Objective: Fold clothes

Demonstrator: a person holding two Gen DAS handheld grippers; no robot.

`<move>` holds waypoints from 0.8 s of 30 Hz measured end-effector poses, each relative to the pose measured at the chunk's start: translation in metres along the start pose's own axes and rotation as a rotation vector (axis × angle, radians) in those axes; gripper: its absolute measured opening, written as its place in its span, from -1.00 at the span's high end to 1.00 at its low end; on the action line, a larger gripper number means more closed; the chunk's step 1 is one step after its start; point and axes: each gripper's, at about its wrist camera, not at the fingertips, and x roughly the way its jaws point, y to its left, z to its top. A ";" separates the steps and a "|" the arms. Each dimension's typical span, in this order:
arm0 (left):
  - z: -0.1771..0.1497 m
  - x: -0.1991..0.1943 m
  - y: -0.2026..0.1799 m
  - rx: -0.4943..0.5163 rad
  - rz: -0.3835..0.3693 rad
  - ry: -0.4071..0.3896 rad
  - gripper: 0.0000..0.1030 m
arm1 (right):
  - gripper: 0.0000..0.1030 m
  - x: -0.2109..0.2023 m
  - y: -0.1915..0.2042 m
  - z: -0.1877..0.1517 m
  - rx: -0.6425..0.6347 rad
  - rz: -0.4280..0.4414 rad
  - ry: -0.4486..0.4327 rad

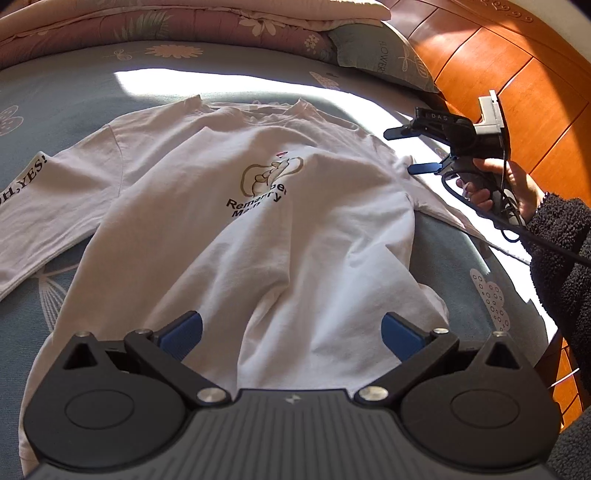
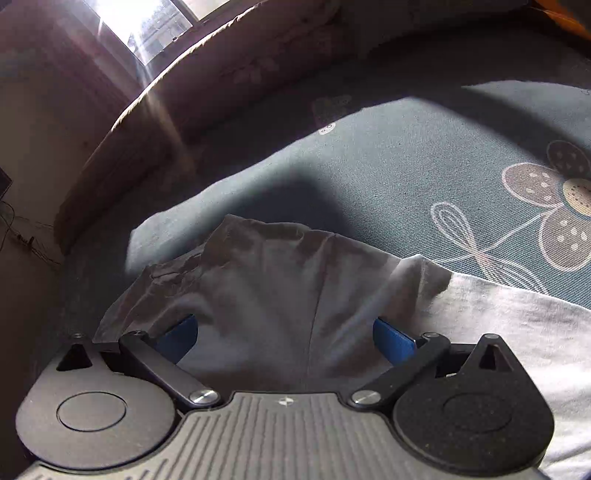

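Bed: we see a grey-blue sheet (image 1: 74,99) with pale flower prints covering the mattress, a patch of sunlight falling across its far side.
Quilt: a pink floral quilt (image 1: 155,26) lies folded along the far edge of the bed, with a pale pillow (image 1: 384,55) beside it near the orange wooden panelling (image 1: 524,85).
Shirt: a white long-sleeved shirt (image 1: 229,221) lies spread front-up on the sheet. Its long axis runs away from us in the left wrist view, hem nearest the camera, collar at the far end. A printed motif with dark lettering sits on the chest.
Sleeves: one sleeve (image 1: 44,199) stretches out to the left with lettering near the cuff; the other sleeve (image 2: 258,280) runs to the right, and in the right wrist view we find its rumpled end lying on the sheet in shadow.
Person: a dark fleecy sleeve (image 1: 561,258) and a hand (image 1: 517,188) grip the handle of the right tool.
Left gripper (image 1: 291,332): we find it over the hem, jaws spread wide, blue pads apart, holding nothing.
Right gripper (image 2: 284,332): beside the shirt's right shoulder, jaws at their widest, the sleeve cloth seen between the pads but not pinched.
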 end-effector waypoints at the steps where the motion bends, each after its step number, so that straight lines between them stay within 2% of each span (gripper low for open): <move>1: 0.000 0.001 0.003 -0.006 0.002 0.002 -0.98 | -1.00 0.010 -0.002 0.000 -0.007 -0.038 -0.002; 3: 0.001 0.002 0.006 -0.012 0.007 0.003 -0.98 | -1.00 0.022 -0.006 0.005 -0.036 -0.085 -0.042; 6: 0.002 0.002 0.008 -0.017 0.013 0.001 -0.98 | -1.00 0.023 -0.018 0.017 0.007 -0.113 -0.094; 8: 0.002 0.002 0.005 -0.011 0.000 -0.003 -0.98 | -1.00 0.007 -0.017 0.014 0.013 -0.129 -0.112; 10: 0.002 0.002 0.002 -0.002 -0.007 -0.004 -0.98 | -1.00 -0.018 -0.011 -0.001 -0.054 -0.151 -0.141; 12: 0.002 0.002 -0.003 0.009 -0.013 -0.004 -0.98 | -1.00 -0.045 -0.011 -0.023 -0.125 -0.242 -0.179; 13: 0.002 0.002 -0.007 0.015 -0.021 -0.004 -0.98 | -1.00 -0.057 -0.014 -0.036 -0.158 -0.313 -0.199; 17: 0.000 0.002 -0.026 0.055 -0.044 0.002 -0.98 | -1.00 -0.091 -0.057 -0.084 -0.188 -0.584 -0.217; 19: -0.002 0.001 -0.035 0.071 -0.052 0.005 -0.98 | -1.00 -0.109 -0.094 -0.106 -0.094 -0.605 -0.181; 20: -0.002 0.001 -0.039 0.077 -0.053 0.007 -0.98 | -1.00 -0.120 -0.109 -0.117 -0.057 -0.574 -0.196; 24: -0.004 -0.001 -0.056 0.105 -0.059 0.015 -0.98 | -1.00 -0.158 -0.129 -0.139 -0.010 -0.502 -0.218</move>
